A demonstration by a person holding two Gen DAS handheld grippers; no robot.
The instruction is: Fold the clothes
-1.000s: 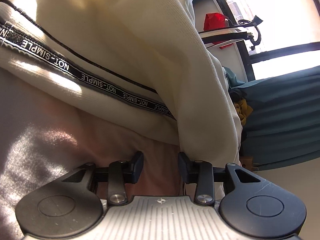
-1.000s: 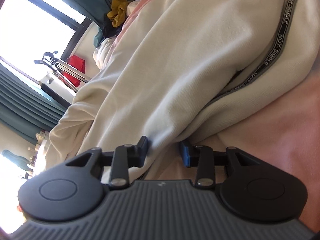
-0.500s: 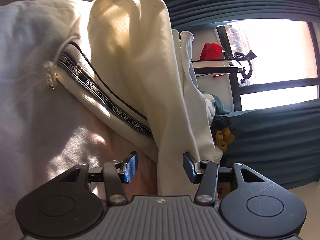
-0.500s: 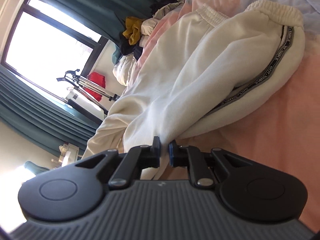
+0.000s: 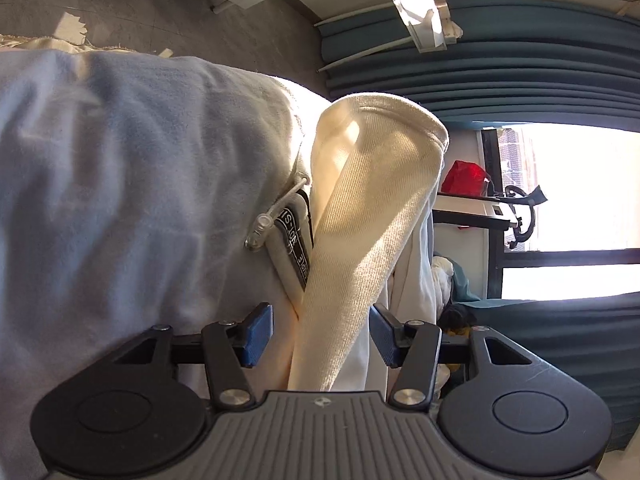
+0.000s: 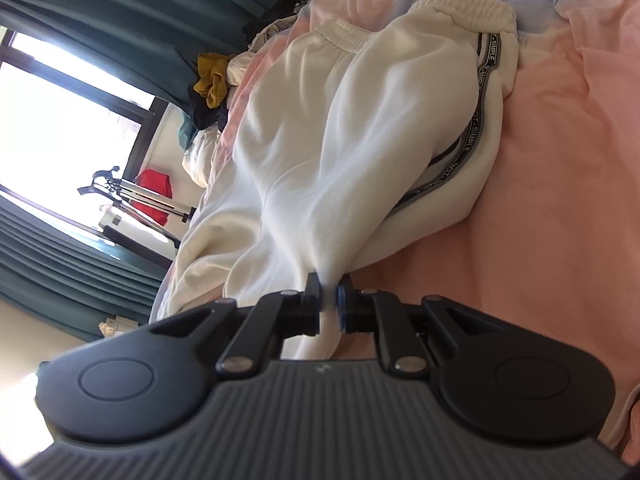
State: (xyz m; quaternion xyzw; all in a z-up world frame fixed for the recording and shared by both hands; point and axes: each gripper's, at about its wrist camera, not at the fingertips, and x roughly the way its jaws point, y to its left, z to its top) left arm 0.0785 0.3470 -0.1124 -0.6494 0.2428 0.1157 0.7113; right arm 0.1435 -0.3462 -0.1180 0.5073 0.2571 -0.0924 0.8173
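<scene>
Right gripper (image 6: 329, 300): jaws nearly together, pinching a fold of the white pants (image 6: 344, 148). Fabric bunches to a point between the pads and a strip hangs below them.

Left gripper (image 5: 322, 334): jaws wide apart. A cream pant leg (image 5: 360, 240) runs up through the gap, but neither blue pad (image 5: 256, 332) visibly presses it, so not gripping.

Pants location: lying on the pink sheet (image 6: 560, 200) of the bed, waistband (image 6: 460, 6) at the far end, near end lifted toward the right gripper.

Right view only:
- full layout of the pants, both elastic waistband sections, black side stripe (image 6: 472, 128) reading "NOT-SIMPLE" running down the outer leg
- pile of other clothes (image 6: 212, 84) at the bed edge, mustard piece on top
- sheet shades from pink to pale blue at the far corner

Left view only:
- close-up of the leg standing as a tall fold, sunlit
- drawcord tip (image 5: 260, 232), clear plastic, lying beside a short visible stretch of the stripe
- pale blue blanket (image 5: 120, 200) filling the left half
- floor and white furniture beyond the bed

Both views: teal curtains (image 5: 520, 72), bright window (image 6: 60, 120), red object (image 5: 464, 178) beside a black stand.
</scene>
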